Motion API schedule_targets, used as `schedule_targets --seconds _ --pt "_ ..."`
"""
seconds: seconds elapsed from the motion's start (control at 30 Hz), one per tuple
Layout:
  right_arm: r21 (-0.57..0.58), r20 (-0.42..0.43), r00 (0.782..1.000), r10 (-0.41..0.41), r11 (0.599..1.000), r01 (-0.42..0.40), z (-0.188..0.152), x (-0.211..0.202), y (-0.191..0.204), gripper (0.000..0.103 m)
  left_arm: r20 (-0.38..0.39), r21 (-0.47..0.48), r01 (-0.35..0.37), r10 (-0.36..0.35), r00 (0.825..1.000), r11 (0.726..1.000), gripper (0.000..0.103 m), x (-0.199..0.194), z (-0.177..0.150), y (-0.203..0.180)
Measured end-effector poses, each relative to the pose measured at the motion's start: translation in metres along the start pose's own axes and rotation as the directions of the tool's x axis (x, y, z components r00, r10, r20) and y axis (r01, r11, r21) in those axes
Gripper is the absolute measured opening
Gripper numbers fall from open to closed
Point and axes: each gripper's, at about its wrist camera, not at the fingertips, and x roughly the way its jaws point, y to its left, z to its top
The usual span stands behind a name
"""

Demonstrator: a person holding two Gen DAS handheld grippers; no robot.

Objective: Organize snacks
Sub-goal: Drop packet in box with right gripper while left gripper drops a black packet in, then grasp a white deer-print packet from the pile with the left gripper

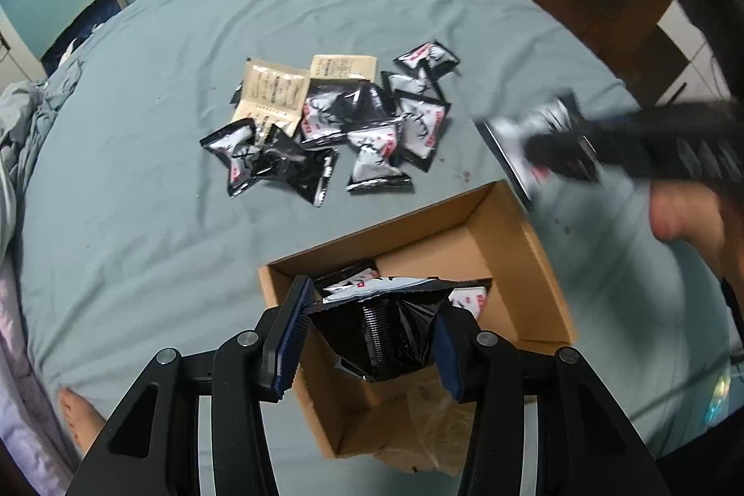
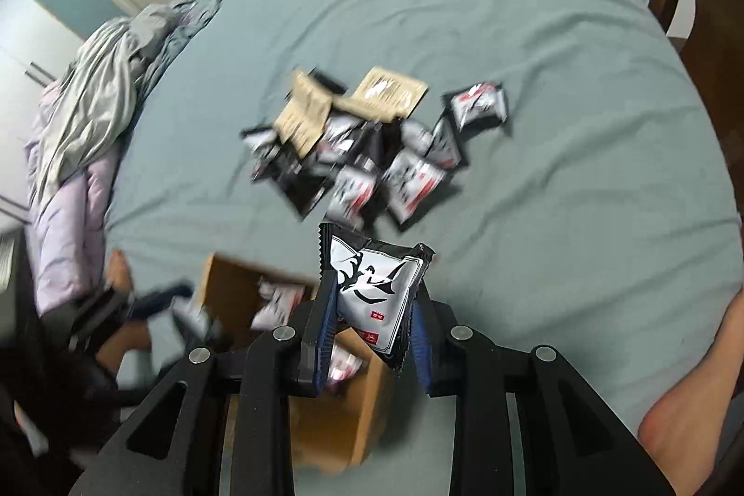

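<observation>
The left gripper (image 1: 372,338) is clenched on a crumpled black foil snack packet (image 1: 381,328), held over the open brown cardboard box (image 1: 534,263), where more packets lie. The right gripper (image 2: 374,328), blurred in the left view, grasps a black-and-white foil snack packet (image 2: 372,287). Beyond, a loose pile of packets (image 1: 335,124), seemingly two of them beige, lies on the grey-green bedsheet (image 1: 139,217).

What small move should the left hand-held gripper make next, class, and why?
Probably open its jaws. The left hand-held gripper is clamped on a black snack packet directly above the open cardboard box, where other packets already lie. Letting go should drop it inside, and more packets in the pile on the bedsheet wait.
</observation>
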Motion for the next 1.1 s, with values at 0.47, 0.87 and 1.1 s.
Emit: schedule_targets --seconds 0.47,0.87,1.1 --pt "-0.077 -0.125 0.992 0.012 0.997 -0.022 -0.012 0.022 0.011 0.027 -0.073 -0.043 -0.051 0.047 0.996 0.998 0.085 0.016 -0.011 0.016" --pt "-0.084 -0.177 0.979 0.102 0.989 -0.118 -0.019 0.036 0.03 0.031 -0.072 -0.124 -0.097 0.088 0.993 0.988 0.085 0.018 -0.008 0.037" --pt "-0.035 -0.159 0.985 0.074 0.996 -0.081 -0.016 0.042 0.018 0.072 -0.081 -0.1 -0.103 0.095 0.992 0.99 0.085 0.02 -0.01 0.031"
